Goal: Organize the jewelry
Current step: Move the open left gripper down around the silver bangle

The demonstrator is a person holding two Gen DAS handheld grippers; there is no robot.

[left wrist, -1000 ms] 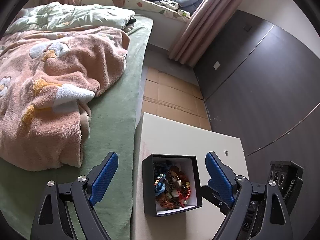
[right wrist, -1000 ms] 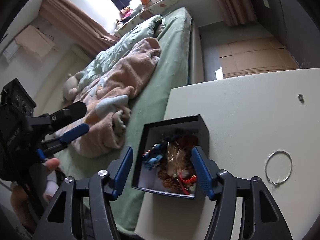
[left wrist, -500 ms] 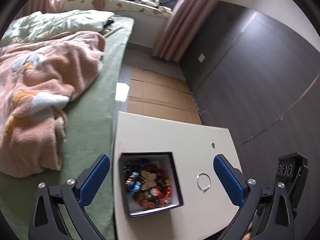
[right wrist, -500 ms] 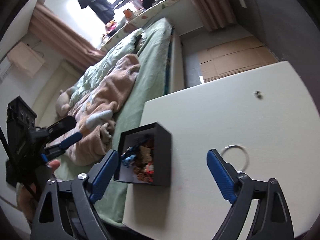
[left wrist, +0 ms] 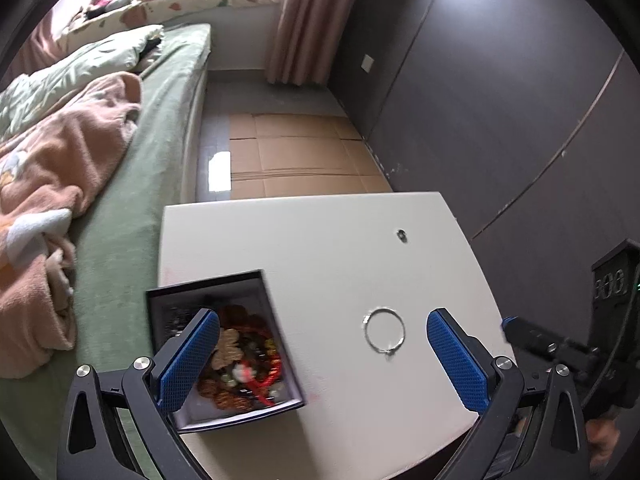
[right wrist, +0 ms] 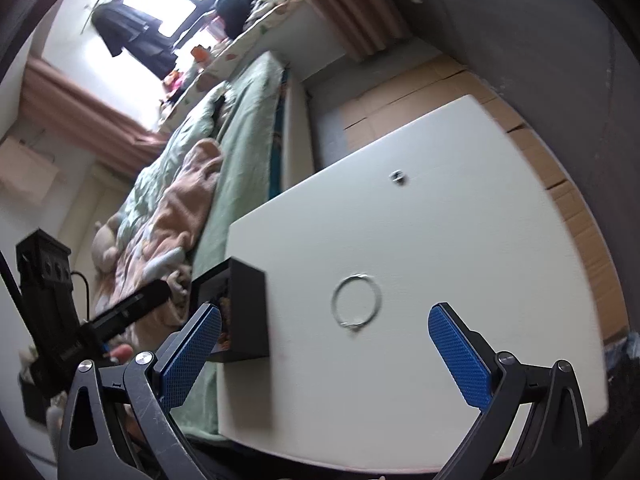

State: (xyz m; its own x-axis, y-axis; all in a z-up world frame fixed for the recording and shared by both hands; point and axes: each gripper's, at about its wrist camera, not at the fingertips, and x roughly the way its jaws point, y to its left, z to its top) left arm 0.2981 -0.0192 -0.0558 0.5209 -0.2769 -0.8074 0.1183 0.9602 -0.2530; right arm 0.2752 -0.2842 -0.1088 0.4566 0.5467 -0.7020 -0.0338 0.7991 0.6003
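Sorting is barely begun: box (left wrist: pixel 224 344) of jewelry sits at the desk's (left wrist: pixel 320 240) bed-side edge, ring (left wrist: pixel 385 330) lies mid-desk. My left gripper (left wrist: pixel 320 356) stands wide, empty; right gripper (right wrist: pixel 324 352) opening, empty.

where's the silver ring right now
The silver ring lies flat on the white table, right of the black jewelry box and apart from it, in both wrist views.

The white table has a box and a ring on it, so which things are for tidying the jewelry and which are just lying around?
For the job:
- black box full of beads and trinkets
- silver ring lying loose on the white table
- small dark piece farther back, too small to identify

Just lying about:
- pink blanket on the bed
- flattened cardboard on the floor
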